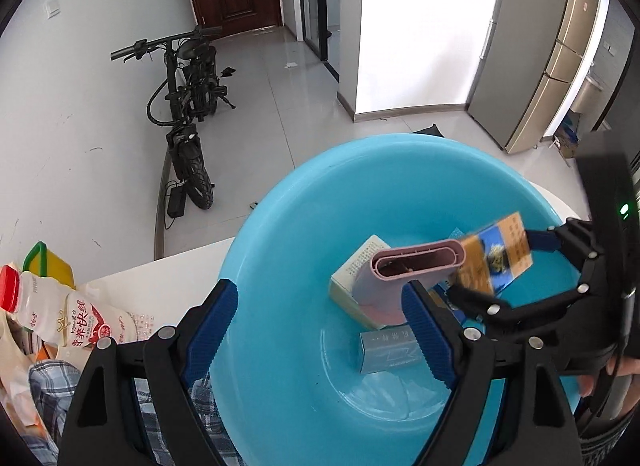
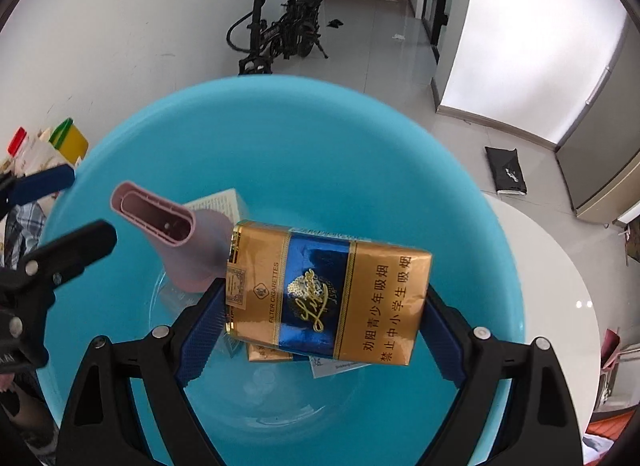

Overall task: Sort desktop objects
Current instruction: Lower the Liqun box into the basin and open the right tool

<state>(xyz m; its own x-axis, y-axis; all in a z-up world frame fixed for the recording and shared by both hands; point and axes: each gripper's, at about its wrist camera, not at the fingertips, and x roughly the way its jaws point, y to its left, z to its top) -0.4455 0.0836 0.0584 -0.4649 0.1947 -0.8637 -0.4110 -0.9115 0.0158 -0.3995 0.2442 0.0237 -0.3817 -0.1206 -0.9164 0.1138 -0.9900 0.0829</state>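
Right claw (image 2: 320, 330) grips cigarette pack (image 2: 328, 292) across its length, over blue basin (image 2: 280, 137). Left claw (image 1: 320, 330) open, empty, above basin. Pink nozzle (image 2: 180, 242), small boxes lie inside. Judgement: lower pack toward free basin floor nearest camera, release low. Keep clear of nozzle, left claw. Basin rim near bench (image 2: 560, 266) edge.

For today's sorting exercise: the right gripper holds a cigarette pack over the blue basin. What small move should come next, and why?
Probably open the jaws of the right gripper and let the cigarette pack drop. It already hangs inside the rim of the blue basin, above other boxes, beside the pink holder. The left gripper looks empty.
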